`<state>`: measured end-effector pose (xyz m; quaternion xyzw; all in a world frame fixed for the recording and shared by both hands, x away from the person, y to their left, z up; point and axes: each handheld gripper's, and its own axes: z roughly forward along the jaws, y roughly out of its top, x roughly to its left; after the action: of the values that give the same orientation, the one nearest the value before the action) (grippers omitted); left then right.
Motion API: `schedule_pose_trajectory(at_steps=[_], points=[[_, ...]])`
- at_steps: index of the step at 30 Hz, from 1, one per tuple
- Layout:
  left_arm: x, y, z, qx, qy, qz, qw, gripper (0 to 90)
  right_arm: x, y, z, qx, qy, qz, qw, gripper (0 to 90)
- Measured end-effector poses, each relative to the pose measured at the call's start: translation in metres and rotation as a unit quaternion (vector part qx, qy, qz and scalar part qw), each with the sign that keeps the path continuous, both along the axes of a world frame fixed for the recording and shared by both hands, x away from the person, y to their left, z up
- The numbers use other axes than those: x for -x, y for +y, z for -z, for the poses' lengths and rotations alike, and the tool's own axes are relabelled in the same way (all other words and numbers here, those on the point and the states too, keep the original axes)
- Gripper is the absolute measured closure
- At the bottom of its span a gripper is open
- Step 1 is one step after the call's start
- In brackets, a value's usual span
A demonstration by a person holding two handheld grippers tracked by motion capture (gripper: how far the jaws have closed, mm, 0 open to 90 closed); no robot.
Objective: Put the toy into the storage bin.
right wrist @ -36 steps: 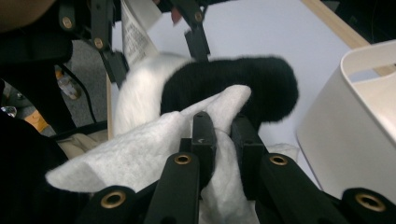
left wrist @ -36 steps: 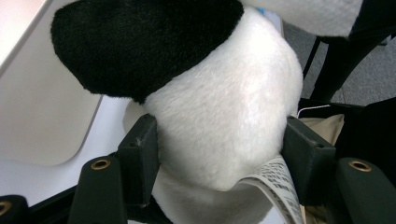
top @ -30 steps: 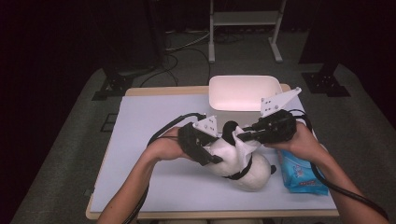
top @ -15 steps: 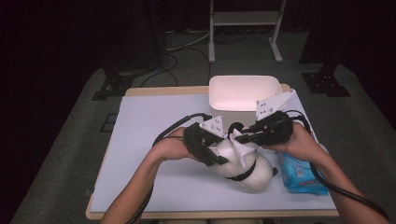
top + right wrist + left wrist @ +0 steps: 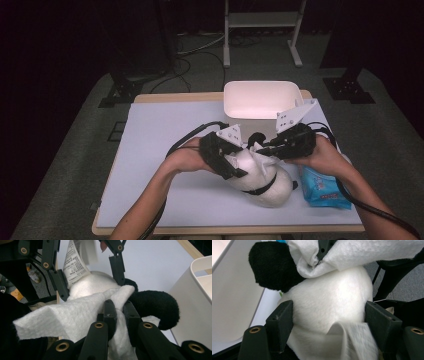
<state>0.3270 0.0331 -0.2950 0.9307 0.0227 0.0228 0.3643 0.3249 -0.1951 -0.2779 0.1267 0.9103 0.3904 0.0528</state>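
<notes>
On the white mat (image 5: 165, 125) covering the table, the left gripper (image 5: 231, 161) stood at the near-left flank of the plush panda (image 5: 265, 182), its jaws straddling the toy's white body without visibly pressing it; they had just been opening, and in the left gripper view the white plush (image 5: 332, 300) sat between the pads with a sewn-in care label (image 5: 357, 340) lying low in the gap. The panda lay on its side near the front middle of the mat, its long axis running from the grippers down toward the front right, a black band across its middle. Directly above its upper end, the right gripper (image 5: 267, 147) came in from the right, its jaws clamped tight on a white wipe (image 5: 70, 315), the cloth bunched between the pads and draped over the toy beside a black ear (image 5: 155, 305). So the wipe sat on top of the panda, with the right hand (image 5: 320, 155) the nearer one for rubbing along the body, probably toward the black band, while the left steadied it loosely from the side. Farther right lay a blue wipes packet (image 5: 322, 187), just beside the toy, and a white tub (image 5: 260, 100) stood behind.
</notes>
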Motion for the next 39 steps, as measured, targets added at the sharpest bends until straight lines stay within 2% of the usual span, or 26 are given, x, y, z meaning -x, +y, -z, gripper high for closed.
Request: schedule_pose_trajectory(at_steps=[11, 18, 23, 27, 30, 31, 34, 39], points=[[-0.001, 0.006, -0.001, 0.014, 0.006, -0.005, 0.9999, 25.6, 0.001, -0.006, 0.002, 0.001, 0.003, 0.005, 1.0000, 83.2], [-0.004, 0.013, 0.005, 0.022, 0.014, -0.015, 0.9995, 23.4, 0.003, -0.014, 0.002, -0.005, 0.002, 0.012, 0.9999, 83.2], [-0.006, 0.015, 0.010, 0.020, 0.019, -0.015, 0.9995, 20.1, 0.004, -0.017, 0.003, -0.007, 0.000, 0.012, 0.9999, 83.2], [-0.006, 0.013, 0.015, 0.028, 0.027, -0.010, 0.9992, 19.9, 0.005, -0.021, 0.003, -0.010, 0.003, 0.017, 0.9998, 83.2], [-0.006, 0.008, 0.020, 0.040, 0.026, -0.005, 0.9988, 23.9, 0.006, -0.023, 0.002, -0.009, 0.001, 0.020, 0.9998, 83.2], [-0.005, 0.008, 0.019, 0.048, 0.023, -0.002, 0.9986, 29.0, 0.007, -0.024, 0.002, -0.008, 0.001, 0.022, 0.9997, 83.1], [-0.003, 0.006, 0.016, 0.054, 0.016, 0.000, 0.9984, 37.0, 0.007, -0.028, -0.003, -0.017, -0.002, 0.025, 0.9995, 83.0], [0.000, -0.004, 0.009, 0.061, 0.007, 0.008, 0.9981, 37.8, 0.009, -0.025, -0.016, -0.025, -0.012, 0.019, 0.9994, 83.0]])
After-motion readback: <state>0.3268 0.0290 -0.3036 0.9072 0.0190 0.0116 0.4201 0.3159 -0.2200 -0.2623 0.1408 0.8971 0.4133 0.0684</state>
